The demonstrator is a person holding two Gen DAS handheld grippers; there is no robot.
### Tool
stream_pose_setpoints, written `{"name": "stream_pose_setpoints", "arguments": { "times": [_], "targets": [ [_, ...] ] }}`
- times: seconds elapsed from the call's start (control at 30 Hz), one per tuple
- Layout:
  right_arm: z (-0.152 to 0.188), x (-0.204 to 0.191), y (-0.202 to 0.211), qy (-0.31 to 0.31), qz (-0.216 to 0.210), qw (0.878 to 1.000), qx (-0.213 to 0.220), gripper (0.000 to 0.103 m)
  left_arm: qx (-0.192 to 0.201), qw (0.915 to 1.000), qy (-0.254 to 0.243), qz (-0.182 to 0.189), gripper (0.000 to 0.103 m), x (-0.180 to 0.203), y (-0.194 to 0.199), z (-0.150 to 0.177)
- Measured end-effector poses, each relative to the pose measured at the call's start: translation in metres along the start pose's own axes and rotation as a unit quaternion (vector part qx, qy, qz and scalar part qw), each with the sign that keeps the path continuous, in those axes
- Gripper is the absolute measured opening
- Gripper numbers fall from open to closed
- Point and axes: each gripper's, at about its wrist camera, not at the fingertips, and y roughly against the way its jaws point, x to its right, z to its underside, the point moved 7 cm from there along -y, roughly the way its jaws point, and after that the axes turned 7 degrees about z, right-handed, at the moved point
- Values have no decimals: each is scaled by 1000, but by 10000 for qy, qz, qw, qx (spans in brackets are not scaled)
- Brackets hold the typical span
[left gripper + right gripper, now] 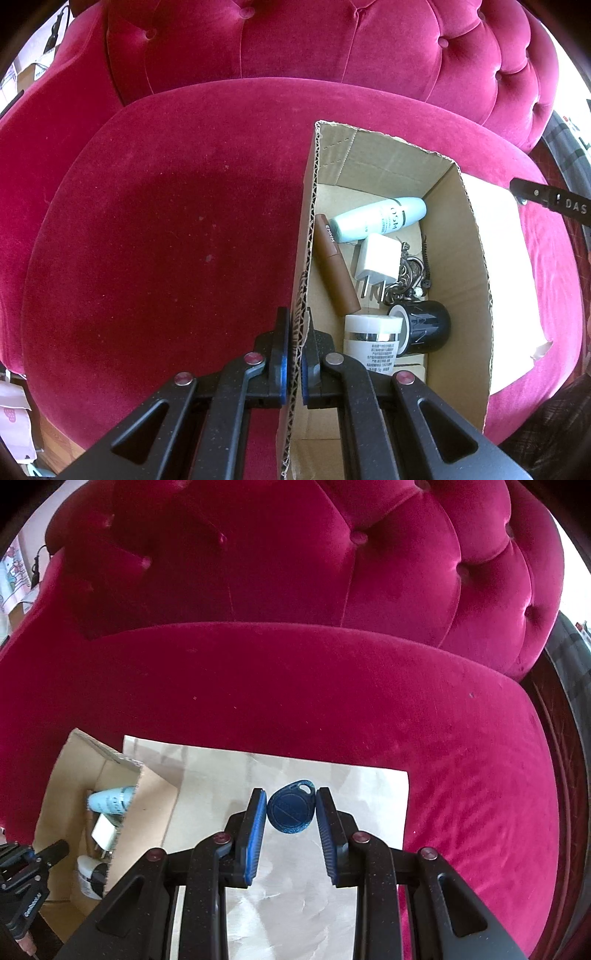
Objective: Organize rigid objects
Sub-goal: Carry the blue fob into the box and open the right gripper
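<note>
Carrying the round blue plastic key tag (pixel 291 810), pinched in the right gripper (pixel 291 814) over the white paper sheet (pixel 369 794), go slowly to the brown cardboard box (pixel 461 258). The left gripper (pixel 294 354) clamps the box's wall, steadying it.

Left wrist view: cardboard box (pixel 458 236) open-topped, floor crowded w/ pale bottle (pixel 376 219), charger (pixel 376 264), brown tube (pixel 334 262), jars. Left of frame: sofa seat (pixel 166 240) bare, free passage. Box's near wall blocks sideways entry.
</note>
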Motion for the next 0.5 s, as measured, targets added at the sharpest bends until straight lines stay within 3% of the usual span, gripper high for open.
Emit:
{"name": "stream_pose_setpoints", "arguments": {
  "times": [0.5],
  "targets": [
    [-11,-30,33,394,-267,9983,328,29,0,10000,-3,-2,4,0,0,0]
  ]
}}
